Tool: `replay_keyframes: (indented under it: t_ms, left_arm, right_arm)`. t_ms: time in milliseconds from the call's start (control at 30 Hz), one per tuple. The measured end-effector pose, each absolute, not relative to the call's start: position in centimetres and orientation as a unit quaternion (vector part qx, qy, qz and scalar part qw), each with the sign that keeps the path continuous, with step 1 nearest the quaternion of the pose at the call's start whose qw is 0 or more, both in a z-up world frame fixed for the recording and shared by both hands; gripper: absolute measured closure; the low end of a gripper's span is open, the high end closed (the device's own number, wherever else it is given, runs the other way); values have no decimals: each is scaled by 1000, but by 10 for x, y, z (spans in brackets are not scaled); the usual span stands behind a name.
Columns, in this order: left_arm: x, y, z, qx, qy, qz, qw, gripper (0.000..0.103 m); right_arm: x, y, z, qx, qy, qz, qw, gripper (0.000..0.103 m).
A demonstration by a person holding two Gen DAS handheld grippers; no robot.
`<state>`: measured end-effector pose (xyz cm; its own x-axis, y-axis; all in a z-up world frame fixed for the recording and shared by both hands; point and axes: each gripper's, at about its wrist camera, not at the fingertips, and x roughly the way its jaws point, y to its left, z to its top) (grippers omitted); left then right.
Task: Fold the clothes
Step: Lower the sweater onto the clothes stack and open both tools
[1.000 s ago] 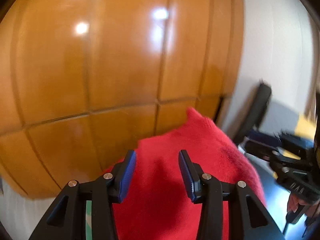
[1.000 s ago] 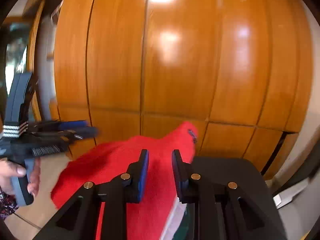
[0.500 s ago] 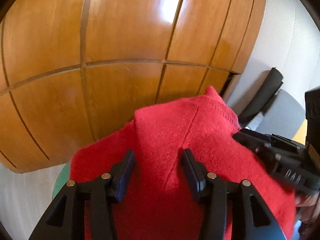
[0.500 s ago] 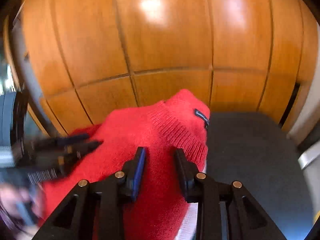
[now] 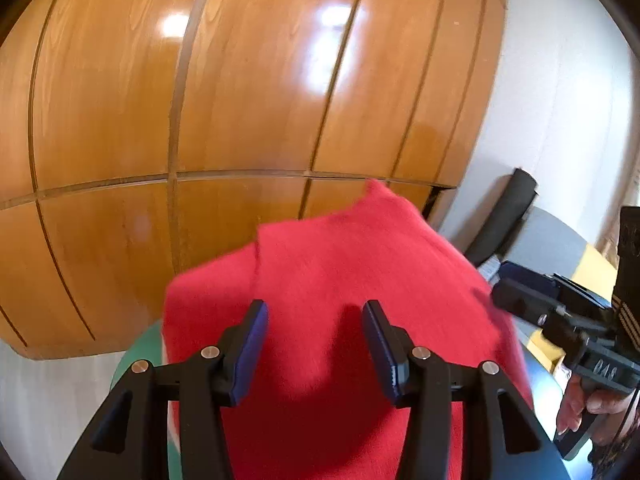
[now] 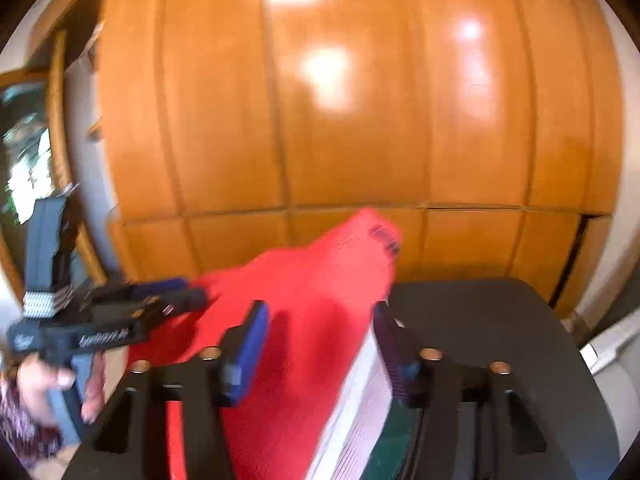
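Observation:
A red knit sweater (image 5: 344, 280) lies on a round dark table, filling the lower middle of the left wrist view. My left gripper (image 5: 316, 344) is open just above it, with nothing between the jaws. In the right wrist view the sweater (image 6: 312, 296) has a white and green band (image 6: 360, 408) at its lower edge and a small dark label near the collar. My right gripper (image 6: 320, 348) is open above the sweater's right edge. Each gripper also shows in the other's view: the right gripper (image 5: 532, 304) and the left gripper (image 6: 172, 300).
A glossy wooden panelled wardrobe (image 5: 240, 100) stands close behind the dark table (image 6: 500, 320). A green surface (image 5: 140, 352) shows under the sweater at left. A white wall and a black chair back (image 5: 504, 216) are at right.
Both grippers have pulled back and tilted up from the sweater. The right gripper's jaws have opened wider. The sweater lies lower in both views.

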<state>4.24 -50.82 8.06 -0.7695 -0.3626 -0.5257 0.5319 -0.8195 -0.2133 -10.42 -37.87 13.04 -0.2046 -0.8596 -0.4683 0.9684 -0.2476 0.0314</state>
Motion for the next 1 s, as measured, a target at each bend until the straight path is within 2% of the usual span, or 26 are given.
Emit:
replay_keyframes:
  t_ms: [133,300,400,467,600,1000]
  left_arm:
    - [24,-495,59,281,122,-915,264,51]
    - [29,-484,54,281,111,-919,255,51]
    - [50,-475,57,250,124,-923,265,51]
    - [69,-468,57,224,138,-925,275,51]
    - [105,-455,48,184,163,-922,298,44]
    - [153,-428,8,180,241,-900,314,44]
  right_arm:
    - [-91,-386,97,236,186,-770,563,53]
    - [-121,-374,69,327,105,-760,551,50]
    - [-121,-357,72,334,47,-754,563,49]
    - [-116,-346,80,315,25,-761,567,44]
    - [-99,-335,98,277,23,-774,569,40]
    - [-71,-304,96,258,16,-789,557,38]
